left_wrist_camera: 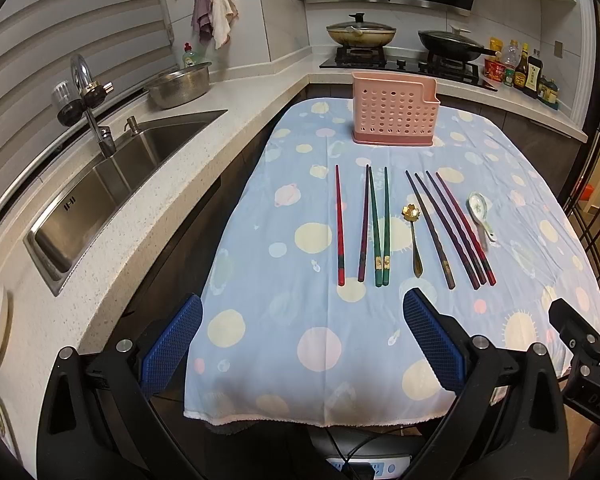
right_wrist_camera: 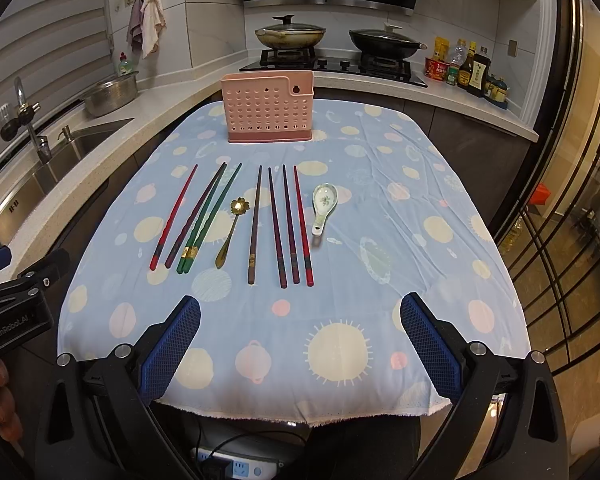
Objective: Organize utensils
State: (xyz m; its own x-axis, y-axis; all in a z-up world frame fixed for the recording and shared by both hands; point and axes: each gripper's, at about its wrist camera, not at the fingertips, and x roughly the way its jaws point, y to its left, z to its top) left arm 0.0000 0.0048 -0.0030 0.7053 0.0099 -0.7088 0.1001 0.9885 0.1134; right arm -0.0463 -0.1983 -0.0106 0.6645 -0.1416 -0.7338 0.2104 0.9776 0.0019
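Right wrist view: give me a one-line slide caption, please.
Open right gripper hovers before eight chopsticks, gold flower spoon and ceramic spoon, pink holder behind.

On the table (right_wrist_camera: 420, 240) a row of chopsticks (right_wrist_camera: 284, 224) lies side by side, pointing toward the utensil holder (right_wrist_camera: 268, 110) standing behind them at the far end. A metal spoon (right_wrist_camera: 230, 236) lies amid the row; a ceramic spoon (right_wrist_camera: 323, 208) lies at its right end. The sink (left_wrist_camera: 112, 184) lies left of the table, the stove (right_wrist_camera: 332, 65) behind it.
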